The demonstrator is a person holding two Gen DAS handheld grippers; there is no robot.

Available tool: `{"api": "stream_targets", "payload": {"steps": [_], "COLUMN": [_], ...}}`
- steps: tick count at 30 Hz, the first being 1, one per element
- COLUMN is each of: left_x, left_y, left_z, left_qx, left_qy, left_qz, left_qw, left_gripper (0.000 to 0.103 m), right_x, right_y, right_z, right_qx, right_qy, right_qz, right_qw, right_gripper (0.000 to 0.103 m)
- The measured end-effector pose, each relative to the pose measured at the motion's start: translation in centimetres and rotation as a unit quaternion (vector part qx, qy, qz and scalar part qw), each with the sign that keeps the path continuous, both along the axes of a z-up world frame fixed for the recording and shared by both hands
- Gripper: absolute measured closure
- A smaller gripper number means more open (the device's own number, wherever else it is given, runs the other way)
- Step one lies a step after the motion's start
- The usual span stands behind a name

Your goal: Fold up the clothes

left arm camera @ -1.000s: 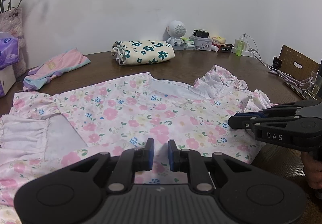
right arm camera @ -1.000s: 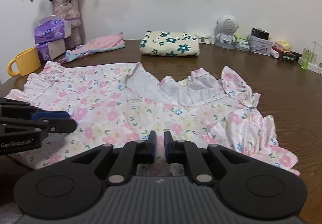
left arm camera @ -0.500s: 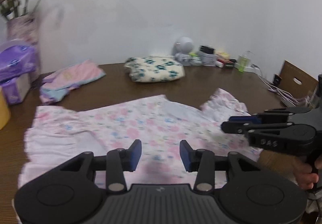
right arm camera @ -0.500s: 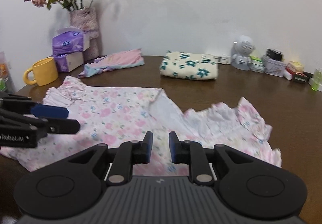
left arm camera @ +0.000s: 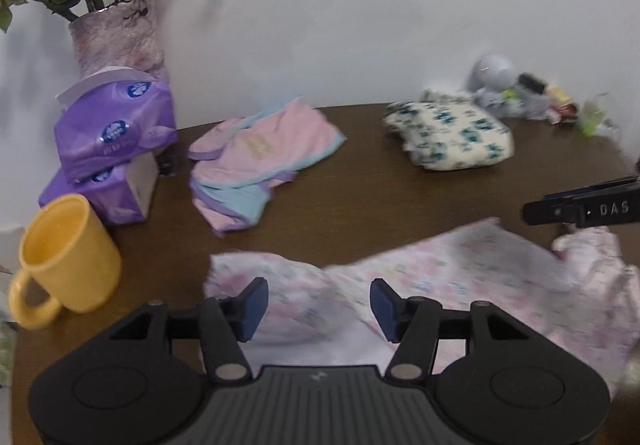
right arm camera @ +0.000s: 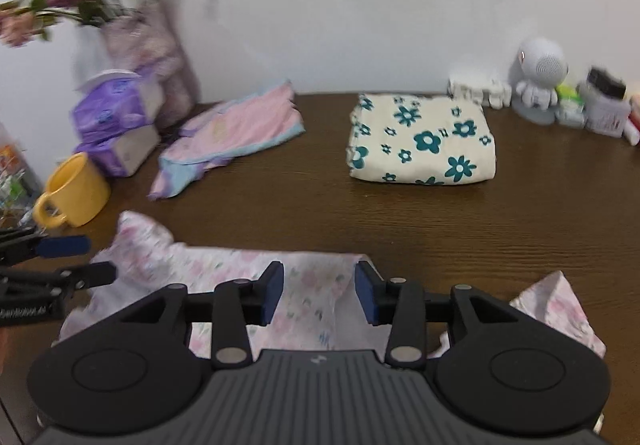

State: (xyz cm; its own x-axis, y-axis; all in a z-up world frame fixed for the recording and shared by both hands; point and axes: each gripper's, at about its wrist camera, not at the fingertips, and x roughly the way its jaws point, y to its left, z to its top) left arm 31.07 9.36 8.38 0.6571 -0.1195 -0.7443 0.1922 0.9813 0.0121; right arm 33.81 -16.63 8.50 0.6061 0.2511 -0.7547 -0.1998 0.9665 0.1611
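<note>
Left wrist view: left gripper (left arm camera: 316, 305) hovering at lower centre, tongs spread apart, empty. Pink floral garment (left arm camera: 460, 277) lying rumpled beneath, stretching toward right edge; not neatly folded.

Right wrist view: right gripper (right arm camera: 319, 295) at lower centre, tongs apart, gripping nothing. Cream flowered bundle (right arm camera: 422, 141) sitting folded right of centre; pink-blue garment (right arm camera: 232, 133) lying crumpled left of centre, seemingly awaiting folding.

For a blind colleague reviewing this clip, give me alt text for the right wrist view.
The open right gripper hovers over a pink floral garment on a brown table, with the left gripper at left. Behind lie a folded cream floral cloth and a yellow mug.
</note>
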Motion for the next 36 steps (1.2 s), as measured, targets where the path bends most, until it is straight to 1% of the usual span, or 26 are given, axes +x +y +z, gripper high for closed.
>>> {"api": "stream_targets", "payload": {"steps": [1,3,9,12,16,20,22,23,25,27,29,30,32,34,35,36], "left_x": [0.9,2.6,6.2,7.5,8.9,9.0,9.2,9.4,9.7,9.9,9.9,10.0,10.0,10.0,10.0,10.0], "left_y": [0.1,0.6,2.6,3.0,3.1,3.3,3.4,3.5,3.8,4.0,3.9,4.0,4.1,4.2,4.3,4.3], "left_z": [-0.1,-0.6,-1.6,-1.9,-2.5,-2.8,-3.0,-3.2,-3.6,-3.8,-3.8,-3.8,-3.7,-3.7,-3.7,-3.8], "left_qx": [0.01,0.015,-0.014,-0.013,-0.005,-0.006,-0.006,-0.011,-0.027,-0.039,-0.035,-0.035,-0.038,-0.038,-0.036,-0.036], "left_qy": [0.005,0.016,0.044,0.056,0.081,0.093,0.099,0.106,0.124,0.132,0.131,0.131,0.134,0.135,0.135,0.136], "left_qz": [0.004,0.019,0.056,0.07,0.081,0.084,0.093,0.1,0.114,0.121,0.127,0.129,0.133,0.136,0.137,0.139], "left_qw": [0.9999,0.9996,0.9974,0.9959,0.9934,0.9921,0.9908,0.9892,0.9854,0.983,0.9826,0.9823,0.9814,0.9807,0.9806,0.9803], "left_gripper": [0.048,0.048,0.048,0.048,0.049,0.049,0.049,0.049,0.05,0.052,0.059,0.06,0.07,0.074,0.078,0.079], "right_x": [0.9,2.5,5.1,6.2,7.3,7.1,7.1,7.2,7.4,7.5,7.5,7.5,7.6,7.6,7.6,7.6], "right_y": [0.2,0.5,1.4,1.7,2.2,2.2,2.0,1.9,1.9,1.8,1.6,1.5,1.3,1.2,1.1,1.1], "right_z": [-0.4,-1.0,-2.3,-2.7,-3.4,-3.6,-3.6,-3.6,-4.0,-4.2,-4.2,-4.2,-4.2,-4.2,-4.2,-4.3], "right_qx": [-0.005,-0.014,-0.034,-0.043,-0.061,-0.057,-0.053,-0.052,-0.051,-0.043,-0.032,-0.029,-0.023,-0.021,-0.019,-0.017], "right_qy": [0.009,0.025,0.052,0.065,0.086,0.097,0.1,0.103,0.113,0.118,0.122,0.122,0.124,0.125,0.126,0.126], "right_qz": [-0.007,-0.021,-0.044,-0.051,-0.061,-0.06,-0.066,-0.069,-0.076,-0.08,-0.083,-0.085,-0.089,-0.092,-0.093,-0.095], "right_qw": [1.0,0.999,0.997,0.996,0.993,0.992,0.991,0.991,0.989,0.989,0.989,0.988,0.988,0.988,0.987,0.987], "right_gripper": [0.063,0.063,0.064,0.064,0.064,0.064,0.067,0.068,0.074,0.079,0.081,0.083,0.088,0.09,0.091,0.094]}}
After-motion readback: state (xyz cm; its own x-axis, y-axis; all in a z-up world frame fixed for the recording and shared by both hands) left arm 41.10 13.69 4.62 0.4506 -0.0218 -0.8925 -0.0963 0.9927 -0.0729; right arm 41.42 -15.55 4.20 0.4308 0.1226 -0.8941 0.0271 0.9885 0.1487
